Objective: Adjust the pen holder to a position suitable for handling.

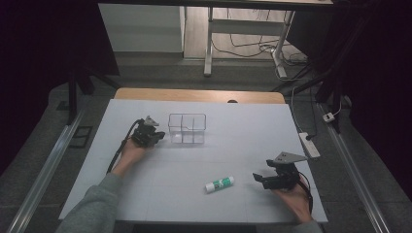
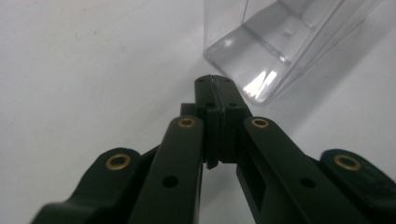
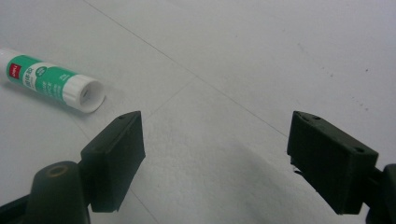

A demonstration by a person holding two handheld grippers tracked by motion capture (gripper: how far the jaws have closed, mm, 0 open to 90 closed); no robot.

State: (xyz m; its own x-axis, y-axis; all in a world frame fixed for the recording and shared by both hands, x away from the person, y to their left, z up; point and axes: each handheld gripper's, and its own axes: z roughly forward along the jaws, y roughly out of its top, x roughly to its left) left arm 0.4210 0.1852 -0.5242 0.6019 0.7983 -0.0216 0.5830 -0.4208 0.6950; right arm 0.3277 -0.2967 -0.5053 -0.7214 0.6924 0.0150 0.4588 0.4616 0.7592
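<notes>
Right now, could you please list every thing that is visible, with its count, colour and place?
glue stick: one, white with green label, lying on the table near the front, left of the right gripper.
clear organizer box: one, transparent, with compartments, standing mid-table beside the left gripper.
table: one, white top with a wooden far edge.
power strip: one, white, at the table's right edge.
desk frame: one, white legs, on the floor behind the table.
left gripper: one, black, jaws shut, next to the box.
right gripper: one, black, jaws open, empty, near the glue stick.
grey sleeve: one, on the left arm.
</notes>
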